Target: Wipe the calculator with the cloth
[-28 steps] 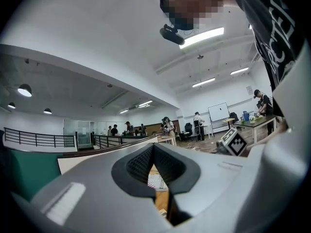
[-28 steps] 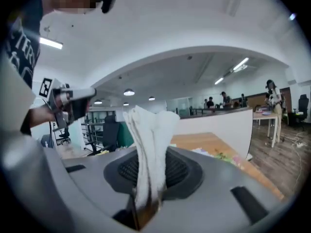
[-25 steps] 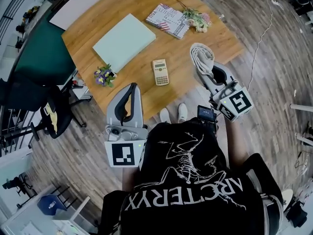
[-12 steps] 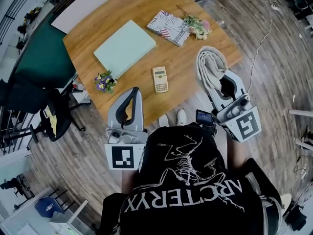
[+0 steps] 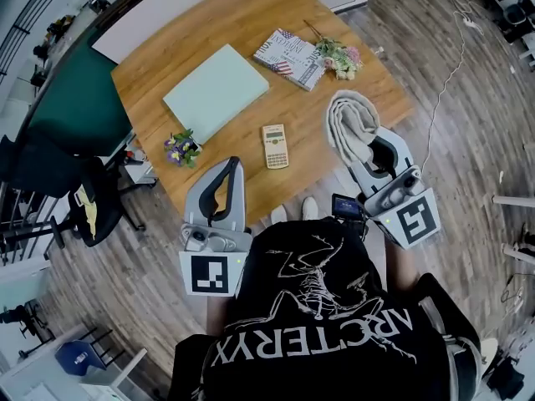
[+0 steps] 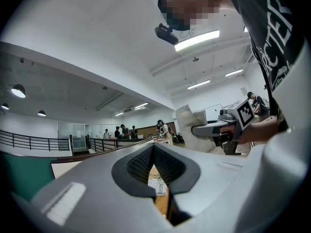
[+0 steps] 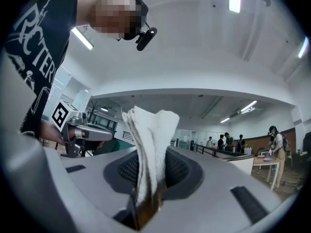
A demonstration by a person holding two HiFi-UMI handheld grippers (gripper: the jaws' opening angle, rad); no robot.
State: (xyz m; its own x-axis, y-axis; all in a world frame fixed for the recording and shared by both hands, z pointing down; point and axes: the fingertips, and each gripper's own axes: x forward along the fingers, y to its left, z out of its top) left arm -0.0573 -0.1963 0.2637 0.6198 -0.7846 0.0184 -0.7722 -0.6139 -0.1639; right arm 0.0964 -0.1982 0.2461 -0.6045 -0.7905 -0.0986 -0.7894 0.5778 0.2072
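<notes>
A beige calculator (image 5: 275, 146) lies face up near the front edge of the wooden table (image 5: 251, 23). My right gripper (image 5: 358, 143) is shut on a folded white cloth (image 5: 349, 120), held over the table's front right corner, to the right of the calculator and apart from it. In the right gripper view the cloth (image 7: 150, 130) stands up between the jaws of the right gripper (image 7: 149, 165). My left gripper (image 5: 231, 164) hovers at the table's front edge, left of the calculator, shut with nothing in it. The left gripper (image 6: 154, 147) shows its pads meeting.
On the table lie a pale green folder (image 5: 216, 90), a printed book (image 5: 288, 57), a flower bunch (image 5: 338, 55) and a small purple flower pot (image 5: 180, 149). A dark office chair (image 5: 84, 199) stands left of the table. The person's feet (image 5: 297, 212) are under the front edge.
The right gripper with the cloth drifted slightly right and back, its rear end drawn nearer the person. The left gripper and the calculator have stayed put.
</notes>
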